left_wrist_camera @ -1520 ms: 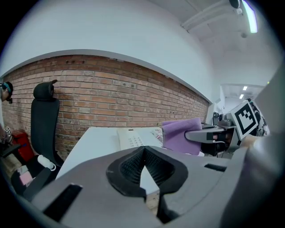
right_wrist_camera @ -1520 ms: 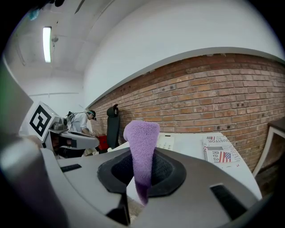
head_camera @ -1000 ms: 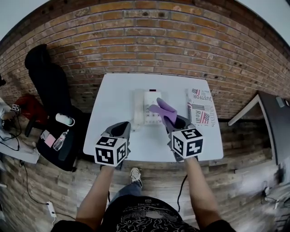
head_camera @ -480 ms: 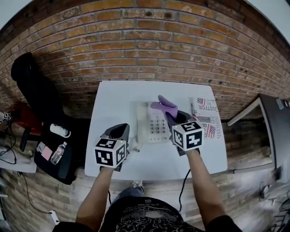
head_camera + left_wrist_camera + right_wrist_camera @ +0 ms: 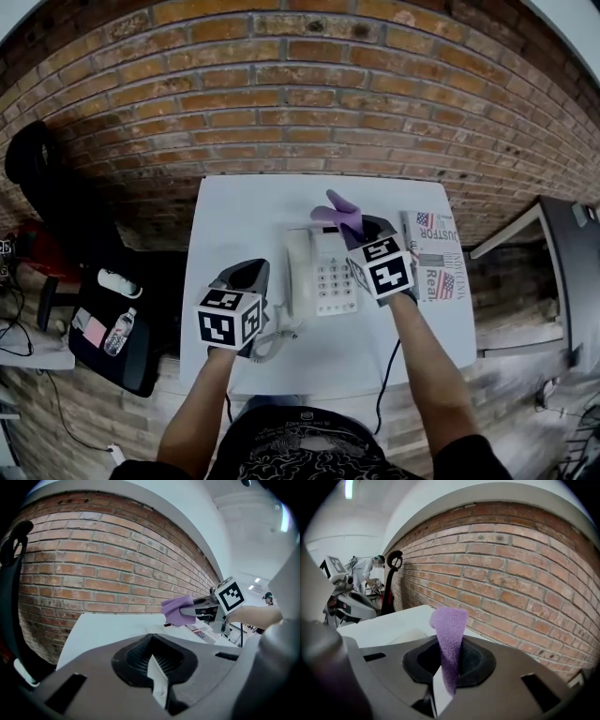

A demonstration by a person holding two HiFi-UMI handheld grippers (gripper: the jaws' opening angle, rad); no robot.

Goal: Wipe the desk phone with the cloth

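A white desk phone with keypad and handset lies in the middle of the white table; its coiled cord trails toward the front edge. My right gripper is shut on a purple cloth and hovers over the phone's far right corner. The cloth sticks up between the closed jaws in the right gripper view, and shows as a purple cloth in the left gripper view. My left gripper is shut on nothing, held left of the phone near the front edge.
A printed newspaper lies on the table's right side. A brick wall backs the table. A black chair and a bag with a bottle stand on the floor at left. A grey desk edge is at right.
The right gripper with the cloth has moved forward over the phone's far right part. The head view has shifted, so the table and phone sit lower. The left gripper keeps its place.
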